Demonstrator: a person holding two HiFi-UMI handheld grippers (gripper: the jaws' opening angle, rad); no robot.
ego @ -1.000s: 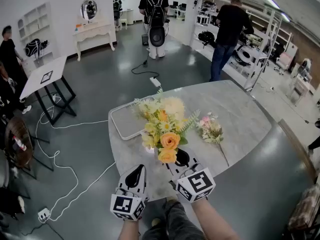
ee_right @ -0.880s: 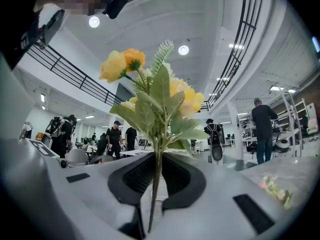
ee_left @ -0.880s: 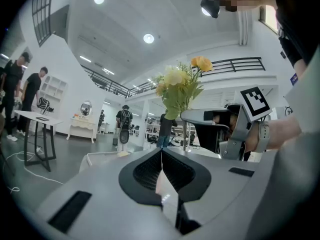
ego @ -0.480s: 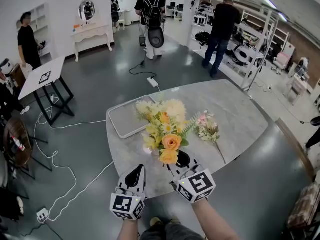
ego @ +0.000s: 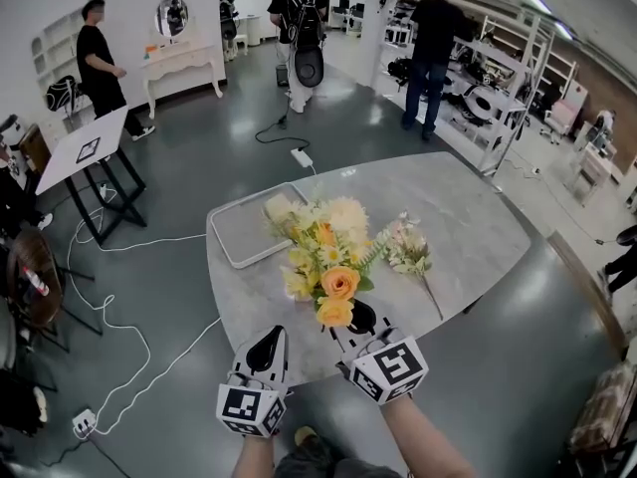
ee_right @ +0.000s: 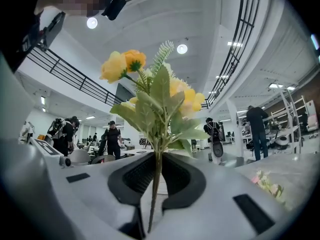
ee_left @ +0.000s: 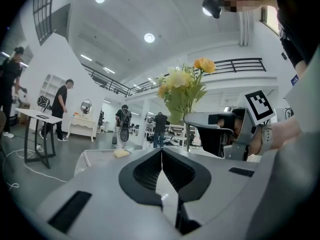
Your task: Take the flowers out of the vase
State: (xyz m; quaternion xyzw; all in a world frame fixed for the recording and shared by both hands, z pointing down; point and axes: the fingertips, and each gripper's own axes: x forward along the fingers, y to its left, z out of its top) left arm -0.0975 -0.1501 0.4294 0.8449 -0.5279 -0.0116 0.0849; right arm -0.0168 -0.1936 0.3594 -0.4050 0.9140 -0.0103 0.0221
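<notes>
A bouquet of yellow and orange flowers (ego: 325,257) stands upright over the near part of the grey oval table (ego: 468,217). My right gripper (ego: 358,319) is shut on its thin green stem (ee_right: 156,179), and the blooms (ee_right: 150,89) rise above the jaws. No vase shows in any view. A small pink flower bunch (ego: 406,250) lies flat on the table to the right. My left gripper (ego: 269,345) hangs beside the right one at the table's near edge, with its jaws (ee_left: 161,159) shut and nothing between them.
A flat grey tray (ego: 239,232) with a pale yellow piece (ego: 279,207) on it lies on the table's far left. Cables run over the floor (ego: 129,337) at the left. Several people stand at the back, near a white desk (ego: 95,147) and shelving (ego: 508,78).
The table has drifted a little left in the head view. A person in black has walked in along the back left wall. The right gripper still holds the bouquet.
</notes>
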